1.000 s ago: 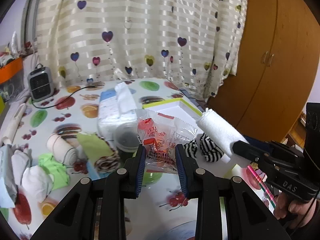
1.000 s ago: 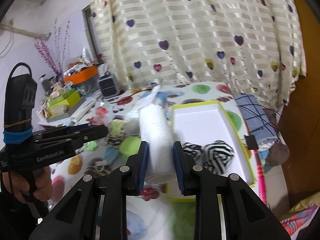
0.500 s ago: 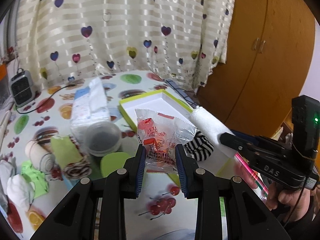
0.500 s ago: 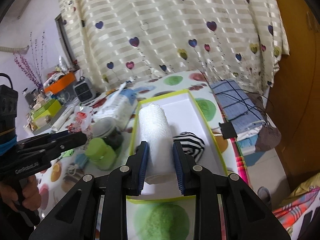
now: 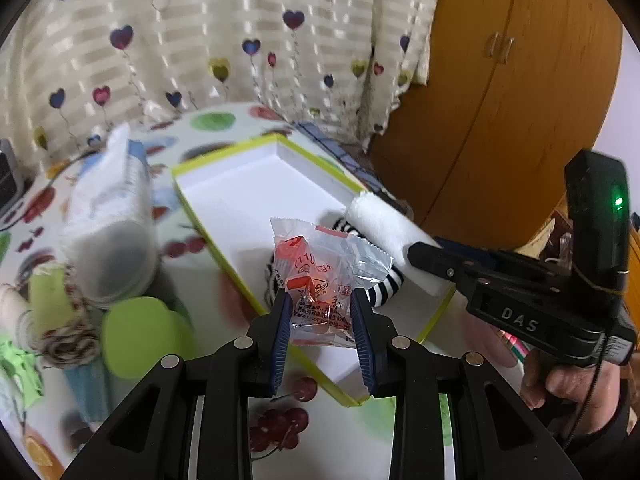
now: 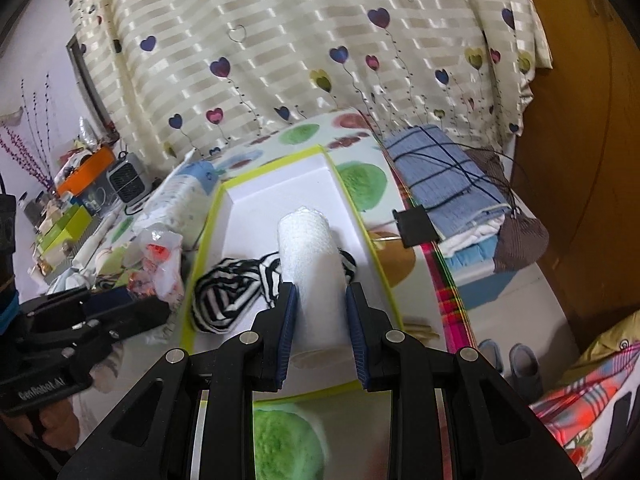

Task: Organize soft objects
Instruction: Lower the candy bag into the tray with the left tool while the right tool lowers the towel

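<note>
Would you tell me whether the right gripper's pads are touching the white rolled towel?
Touching: the right wrist view shows both pads pressed against the white rolled towel.

Both wrist views close, angled down, sharing tray (image 5: 224,236) (image 6: 360,216).

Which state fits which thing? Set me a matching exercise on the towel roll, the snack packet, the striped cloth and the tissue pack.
Things:
1. white towel roll
2. clear snack packet
3. striped cloth
4. tissue pack

States:
A. lying inside the white tray
B. clamped in the left claw
C. on the tablecloth, outside the tray
D. clamped in the right claw

Pairs: 1-D, 2-B, 3-A, 4-C
</note>
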`<control>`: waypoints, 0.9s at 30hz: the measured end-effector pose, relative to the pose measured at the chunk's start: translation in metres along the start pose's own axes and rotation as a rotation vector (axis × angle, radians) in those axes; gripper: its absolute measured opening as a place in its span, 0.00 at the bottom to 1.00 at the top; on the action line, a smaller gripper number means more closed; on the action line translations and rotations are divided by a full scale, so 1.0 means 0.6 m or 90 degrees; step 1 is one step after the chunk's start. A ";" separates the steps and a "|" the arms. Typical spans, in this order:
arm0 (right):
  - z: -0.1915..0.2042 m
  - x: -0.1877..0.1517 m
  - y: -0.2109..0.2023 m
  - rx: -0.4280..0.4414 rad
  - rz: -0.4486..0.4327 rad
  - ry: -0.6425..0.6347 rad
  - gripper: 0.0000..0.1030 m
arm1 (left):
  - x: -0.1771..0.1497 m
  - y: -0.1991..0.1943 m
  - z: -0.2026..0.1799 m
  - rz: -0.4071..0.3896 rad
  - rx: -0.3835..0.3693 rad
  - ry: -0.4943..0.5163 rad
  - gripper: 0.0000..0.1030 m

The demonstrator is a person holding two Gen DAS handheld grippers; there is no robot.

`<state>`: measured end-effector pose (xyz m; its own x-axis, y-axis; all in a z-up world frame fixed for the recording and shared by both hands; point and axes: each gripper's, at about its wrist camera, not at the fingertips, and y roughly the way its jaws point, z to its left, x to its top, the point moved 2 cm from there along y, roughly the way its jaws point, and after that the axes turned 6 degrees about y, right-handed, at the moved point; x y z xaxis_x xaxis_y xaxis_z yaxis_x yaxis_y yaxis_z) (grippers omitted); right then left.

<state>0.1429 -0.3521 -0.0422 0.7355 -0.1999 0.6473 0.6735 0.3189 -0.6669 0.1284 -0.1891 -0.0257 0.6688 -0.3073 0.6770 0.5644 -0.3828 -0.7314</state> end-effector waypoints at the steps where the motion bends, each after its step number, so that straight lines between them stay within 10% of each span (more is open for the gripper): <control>1: -0.002 0.000 0.001 -0.002 0.003 0.001 0.26 | -0.002 0.010 -0.001 0.009 -0.004 0.001 0.27; 9: -0.002 -0.008 -0.012 -0.042 -0.011 -0.041 0.45 | -0.009 0.047 -0.023 0.041 -0.036 0.014 0.30; 27: 0.015 -0.011 -0.051 -0.067 -0.031 -0.054 0.45 | -0.013 0.005 -0.024 0.008 -0.053 0.017 0.42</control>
<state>0.1169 -0.3521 -0.0225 0.6963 -0.1327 0.7054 0.7153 0.2104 -0.6664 0.1177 -0.2006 -0.0323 0.6614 -0.3352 0.6710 0.5136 -0.4496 -0.7308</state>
